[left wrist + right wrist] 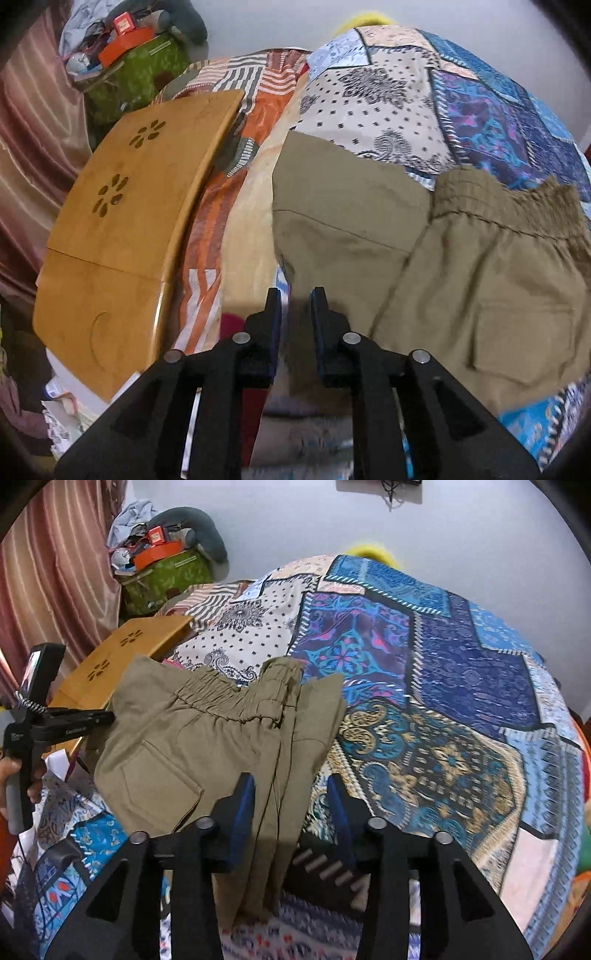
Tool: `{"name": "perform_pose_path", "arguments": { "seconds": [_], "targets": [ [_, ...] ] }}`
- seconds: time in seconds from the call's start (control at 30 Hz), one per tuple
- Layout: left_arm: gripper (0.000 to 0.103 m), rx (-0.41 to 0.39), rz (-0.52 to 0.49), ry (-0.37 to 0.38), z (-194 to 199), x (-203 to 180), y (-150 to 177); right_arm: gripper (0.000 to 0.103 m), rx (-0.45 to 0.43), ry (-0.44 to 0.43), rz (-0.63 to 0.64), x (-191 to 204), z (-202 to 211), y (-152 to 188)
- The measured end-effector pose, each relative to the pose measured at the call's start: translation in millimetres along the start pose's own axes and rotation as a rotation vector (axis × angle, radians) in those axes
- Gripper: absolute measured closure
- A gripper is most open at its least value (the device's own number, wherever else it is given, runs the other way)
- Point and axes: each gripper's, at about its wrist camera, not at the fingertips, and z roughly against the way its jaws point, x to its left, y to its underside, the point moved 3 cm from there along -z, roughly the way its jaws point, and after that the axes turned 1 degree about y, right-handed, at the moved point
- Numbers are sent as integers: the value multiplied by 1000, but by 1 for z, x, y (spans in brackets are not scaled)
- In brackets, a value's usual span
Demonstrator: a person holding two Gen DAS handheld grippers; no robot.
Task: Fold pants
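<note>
Khaki cotton pants (192, 738) with a gathered elastic waistband are lying folded on the blue and cream patchwork bedspread (461, 686), beside an orange wooden lap tray (122, 221) with flower cut-outs. The black left gripper (296, 299) is hovering over the near edge of the cloth with its blue-padded fingers standing a little apart and, as far as the blurred view shows, pinching nothing. The black right gripper (291, 786) is hanging with its fingers spread wide, a fold of the pants lying between them without being clamped.
</note>
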Motion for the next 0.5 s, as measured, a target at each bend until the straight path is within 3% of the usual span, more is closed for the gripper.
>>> {"name": "perform_pose_path", "arguments": {
  "seconds": [0.17, 0.5],
  "targets": [
    [85, -61, -14, 37, 59, -5, 9, 64, -51, -11, -8, 4, 43, -6],
    [85, -311, -63, 53, 225, -21, 40, 63, -228, -30, 17, 29, 157, -12]
  ]
}}
